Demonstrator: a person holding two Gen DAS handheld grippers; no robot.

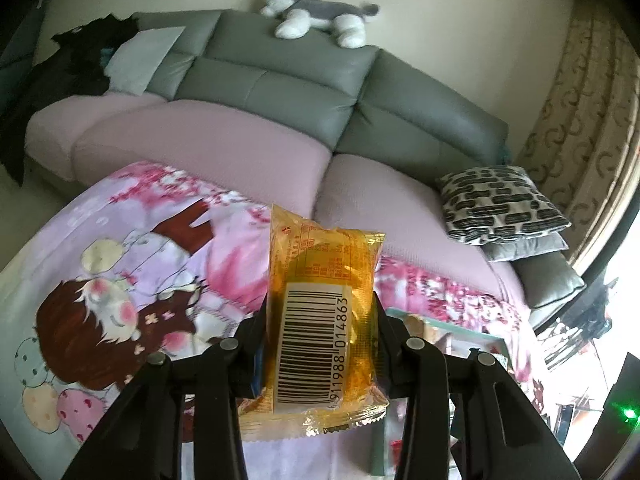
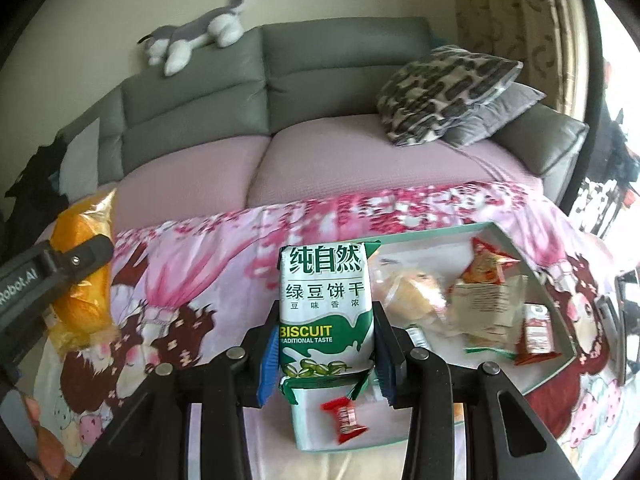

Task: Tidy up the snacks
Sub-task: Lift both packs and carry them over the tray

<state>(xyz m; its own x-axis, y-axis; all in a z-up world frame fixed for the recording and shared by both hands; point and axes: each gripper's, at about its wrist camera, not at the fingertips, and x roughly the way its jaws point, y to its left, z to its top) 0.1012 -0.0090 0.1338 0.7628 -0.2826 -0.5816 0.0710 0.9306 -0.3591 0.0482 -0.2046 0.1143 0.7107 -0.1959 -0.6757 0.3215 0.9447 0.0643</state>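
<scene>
Left gripper (image 1: 320, 320): its jaws are partly closed, pinching the orange packet (image 1: 324, 316) by its long sides. The barcode faces the camera and the packet stands on end, so the grip sits at mid-body where the wrapper is fullest and least likely to slip.

Right gripper (image 2: 326, 328): also narrowed, clamping the green biscuit pack (image 2: 326, 304) upright between its blue pads (image 2: 270, 360). The label faces up, which suggests it was taken by its narrow sides for a steady carry.

Both packs: held clear of the cloth, neither resting on anything, so each looks mid-carry rather than placed.

Red candy (image 2: 345, 418): lies loose in the tray's near corner, at six o'clock from the biscuit pack in the right wrist view.

Tray (image 2: 568, 344): a shallow teal-rimmed box at three o'clock from the right gripper. It holds a bun-like packet (image 2: 408, 296), an orange-red pouch (image 2: 486, 266), a pale wrapper (image 2: 490, 308) and a small red sachet (image 2: 536, 330). It is probably the collecting spot, though blur leaves their contents unclear.

Tablecloth (image 1: 132, 280): a pink cartoon print covering the work surface, giving a soft, flat bed for the tray.

Other hand seen from the right: the left gripper and its orange packet appear at nine o'clock, well apart from the tray.

Sofa (image 1: 280, 92): grey back and pink seats beyond the table at twelve o'clock. A patterned cushion (image 1: 500, 204) sits at its end and a plush husky (image 1: 316, 14) on top.
</scene>
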